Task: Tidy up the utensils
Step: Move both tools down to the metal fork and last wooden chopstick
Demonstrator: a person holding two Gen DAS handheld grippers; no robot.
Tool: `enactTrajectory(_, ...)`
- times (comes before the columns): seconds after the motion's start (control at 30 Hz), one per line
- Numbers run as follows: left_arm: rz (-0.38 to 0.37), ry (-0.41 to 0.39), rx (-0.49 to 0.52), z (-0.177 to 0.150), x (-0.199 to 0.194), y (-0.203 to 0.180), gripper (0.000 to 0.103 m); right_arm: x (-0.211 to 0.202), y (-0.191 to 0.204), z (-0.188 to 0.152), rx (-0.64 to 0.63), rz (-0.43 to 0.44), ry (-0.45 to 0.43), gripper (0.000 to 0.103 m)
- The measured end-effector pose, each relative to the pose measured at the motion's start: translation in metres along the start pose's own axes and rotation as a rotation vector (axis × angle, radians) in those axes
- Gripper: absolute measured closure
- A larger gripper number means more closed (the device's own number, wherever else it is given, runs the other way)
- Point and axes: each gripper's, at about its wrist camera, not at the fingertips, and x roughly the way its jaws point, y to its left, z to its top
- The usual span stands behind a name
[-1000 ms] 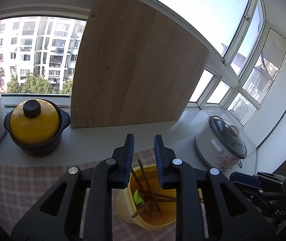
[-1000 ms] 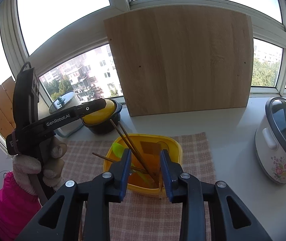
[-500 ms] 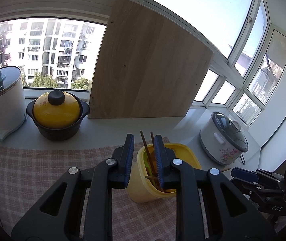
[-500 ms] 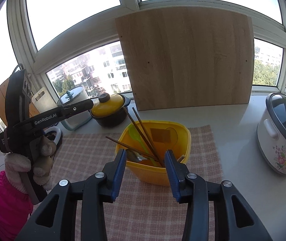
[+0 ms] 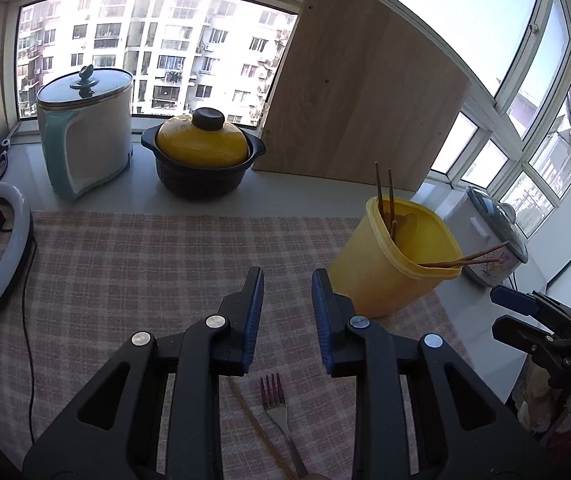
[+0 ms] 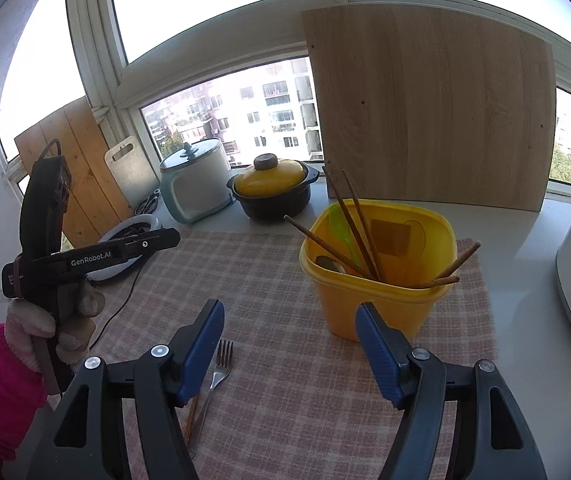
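The left tongs [image 5: 287,276] are hanging over the checked cloth [image 5: 133,264] on the bench, jaws a little apart and opening, nothing between them. The right tongs [image 6: 290,312] are opening wide, also gripping nothing. A fork [image 6: 215,376] is lying on the cloth just below both (a brown stick [image 6: 192,414] is lying beside it). The yellow tub [image 6: 369,304] is standing upright on the cloth, holding chopsticks [image 6: 355,226], a green spoon [image 6: 341,228] and a metal spoon [image 6: 330,265].
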Motion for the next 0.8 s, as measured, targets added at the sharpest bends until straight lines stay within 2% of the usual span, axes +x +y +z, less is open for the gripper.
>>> enactTrajectory(0.2, 0.055, 0.078, -0.064, -0.042, 0.001, 0.031, 0.079, 0.042, 0.015, -0.017, -0.059, 0.058, 0.110, 0.032)
enactTrajectory(0.4, 0.068, 0.152, -0.100, -0.085, 0.006, 0.040, 0.079, 0.092, 0.023, -0.028, -0.065, 0.145, 0.232, 0.034)
enactTrajectory(0.53, 0.064, 0.192, -0.135, -0.109, 0.012, 0.035, 0.079, 0.122, 0.029, -0.034, -0.070, 0.179, 0.291, 0.044)
enactTrajectory(0.6, 0.066, 0.203, -0.150, -0.119, 0.016, 0.032, 0.079, 0.138, 0.031, -0.037, -0.059, 0.199, 0.317, 0.046)
enactTrajectory(0.7, 0.065, 0.228, -0.163, -0.130, 0.025, 0.026, 0.079, 0.157, 0.034, -0.041, -0.037, 0.236, 0.358, 0.060)
enactTrajectory(0.8, 0.083, 0.231, -0.141, -0.134, 0.031, 0.016, 0.079, 0.173, 0.035, -0.044, -0.023, 0.245, 0.384, 0.061)
